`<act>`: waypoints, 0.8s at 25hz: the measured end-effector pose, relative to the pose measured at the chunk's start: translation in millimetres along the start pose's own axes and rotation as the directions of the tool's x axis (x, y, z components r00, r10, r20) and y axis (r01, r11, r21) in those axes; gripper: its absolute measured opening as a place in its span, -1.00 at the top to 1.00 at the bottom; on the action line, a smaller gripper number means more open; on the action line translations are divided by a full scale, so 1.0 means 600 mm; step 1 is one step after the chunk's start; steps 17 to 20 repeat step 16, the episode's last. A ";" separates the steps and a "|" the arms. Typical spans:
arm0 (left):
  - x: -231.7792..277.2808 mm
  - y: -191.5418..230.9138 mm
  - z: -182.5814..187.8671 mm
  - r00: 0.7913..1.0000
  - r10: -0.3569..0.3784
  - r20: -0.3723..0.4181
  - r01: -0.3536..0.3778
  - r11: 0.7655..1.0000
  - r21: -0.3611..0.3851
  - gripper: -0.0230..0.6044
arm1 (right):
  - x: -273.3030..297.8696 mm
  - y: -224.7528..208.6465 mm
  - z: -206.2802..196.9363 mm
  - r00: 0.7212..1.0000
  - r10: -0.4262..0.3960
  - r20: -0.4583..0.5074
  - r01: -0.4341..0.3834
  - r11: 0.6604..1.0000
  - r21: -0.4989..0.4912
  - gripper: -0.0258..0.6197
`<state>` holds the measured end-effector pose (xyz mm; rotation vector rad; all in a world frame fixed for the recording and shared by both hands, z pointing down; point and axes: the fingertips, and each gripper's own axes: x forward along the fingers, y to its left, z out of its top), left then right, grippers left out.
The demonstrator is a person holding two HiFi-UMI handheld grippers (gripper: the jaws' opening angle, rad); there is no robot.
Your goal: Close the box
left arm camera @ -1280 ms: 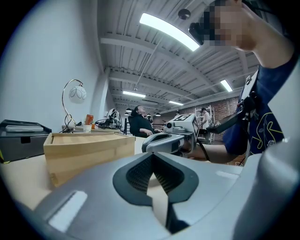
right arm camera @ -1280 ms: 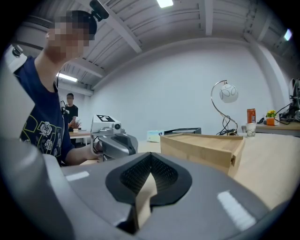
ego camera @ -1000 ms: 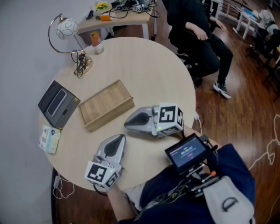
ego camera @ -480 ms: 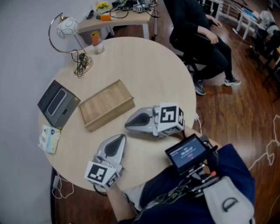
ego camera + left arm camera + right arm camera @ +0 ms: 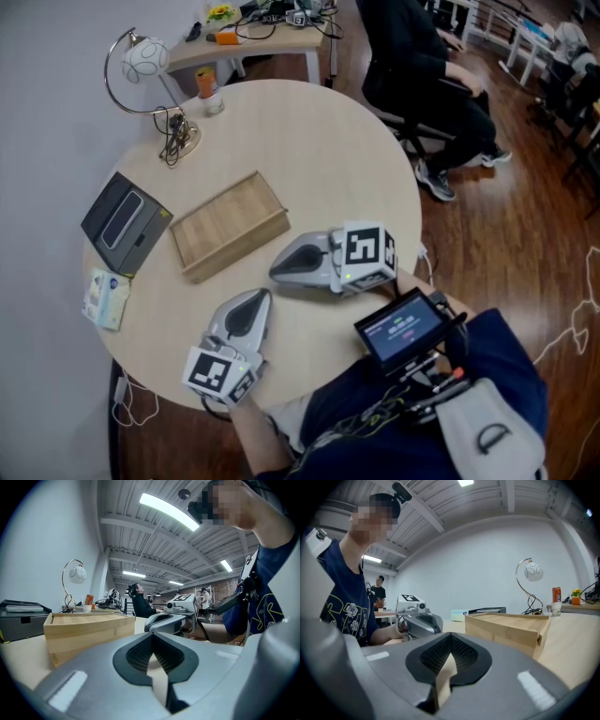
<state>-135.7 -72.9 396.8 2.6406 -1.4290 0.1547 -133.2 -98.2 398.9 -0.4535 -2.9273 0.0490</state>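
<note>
A flat light-wood box (image 5: 228, 225) lies on the round table (image 5: 319, 150) with its lid down. It also shows in the left gripper view (image 5: 89, 630) and the right gripper view (image 5: 506, 627). My left gripper (image 5: 251, 300) rests on the table just in front of the box, shut and empty (image 5: 151, 645). My right gripper (image 5: 276, 269) lies to its right, tip pointing left toward the box's near corner, shut with nothing held (image 5: 449, 651). Neither gripper touches the box.
A dark grey case (image 5: 125, 222) and a tissue pack (image 5: 106, 298) lie left of the box. A globe lamp (image 5: 141, 61) and a can (image 5: 205, 89) stand at the far edge. A person (image 5: 422, 66) sits beyond the table.
Both grippers stay almost where they were; the right one has edged slightly right. The seated person beyond the table has shifted their legs.
</note>
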 end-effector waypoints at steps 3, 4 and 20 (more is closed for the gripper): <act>0.000 -0.001 0.000 1.000 0.001 0.000 -0.001 1.000 -0.002 0.92 | 0.000 0.001 0.000 1.000 0.002 0.000 -0.002 1.000 0.001 0.86; 0.000 -0.001 0.001 1.000 0.002 -0.001 -0.002 1.000 -0.007 0.92 | 0.000 0.001 0.000 1.000 0.002 0.000 -0.002 1.000 0.000 0.86; 0.002 -0.004 0.004 1.000 0.005 0.000 -0.005 1.000 -0.019 0.92 | -0.003 0.001 0.003 1.000 0.002 0.002 -0.002 1.000 0.003 0.86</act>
